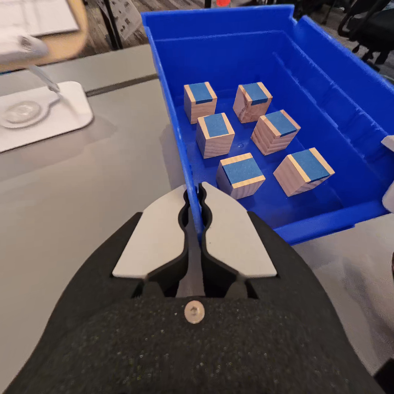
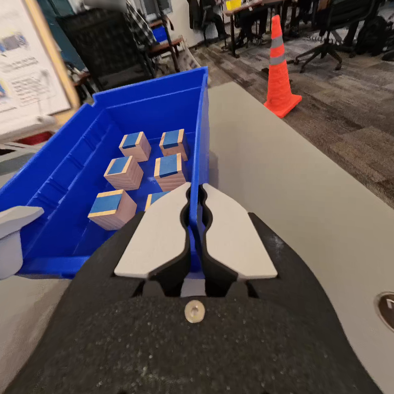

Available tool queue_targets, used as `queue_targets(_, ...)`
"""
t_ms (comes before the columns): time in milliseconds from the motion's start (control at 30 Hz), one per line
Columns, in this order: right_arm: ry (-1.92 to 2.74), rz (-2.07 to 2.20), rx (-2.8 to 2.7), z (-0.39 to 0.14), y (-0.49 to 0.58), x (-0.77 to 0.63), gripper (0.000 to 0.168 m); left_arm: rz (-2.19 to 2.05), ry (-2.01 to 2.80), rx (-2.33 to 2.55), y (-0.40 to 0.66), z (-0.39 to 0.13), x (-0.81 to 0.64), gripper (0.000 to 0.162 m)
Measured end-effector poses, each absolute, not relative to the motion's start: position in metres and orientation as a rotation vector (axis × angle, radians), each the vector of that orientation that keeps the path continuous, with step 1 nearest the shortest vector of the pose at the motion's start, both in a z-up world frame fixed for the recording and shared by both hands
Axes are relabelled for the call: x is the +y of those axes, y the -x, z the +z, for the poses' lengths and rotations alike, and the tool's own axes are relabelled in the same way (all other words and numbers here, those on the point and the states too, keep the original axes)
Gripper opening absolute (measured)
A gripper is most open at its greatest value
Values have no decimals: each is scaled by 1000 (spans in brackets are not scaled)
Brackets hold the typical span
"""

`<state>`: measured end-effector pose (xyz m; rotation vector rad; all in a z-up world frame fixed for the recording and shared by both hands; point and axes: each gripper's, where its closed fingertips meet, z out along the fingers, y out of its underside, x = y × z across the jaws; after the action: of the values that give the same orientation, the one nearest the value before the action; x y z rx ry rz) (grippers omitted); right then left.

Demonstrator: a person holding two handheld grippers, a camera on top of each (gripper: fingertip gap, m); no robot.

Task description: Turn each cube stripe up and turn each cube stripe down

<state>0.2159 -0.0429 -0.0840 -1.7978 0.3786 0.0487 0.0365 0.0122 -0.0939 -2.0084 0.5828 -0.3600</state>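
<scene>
Grey table [image 1: 64, 191]: both claws clamp bin [image 1: 213, 53] walls (cubes stripe-up).

The grey desk [image 1: 89, 191] carried a blue bin [image 1: 332, 102] near its edge. A white flat stand base [image 1: 70, 110] lay well apart on the desk, beyond a dark seam [image 1: 121, 87] crossing the top.

Six raw-grained wooden cubes [image 1: 215, 135] topped with matt blue tape sit in a glossy plastic bin [image 1: 213, 53].
</scene>
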Motion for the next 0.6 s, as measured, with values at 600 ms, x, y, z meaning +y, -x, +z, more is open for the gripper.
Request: queue_targets(600,1881,328,-77,-91,54,-16,6,-89,2038,210,238,-94,-28,5)
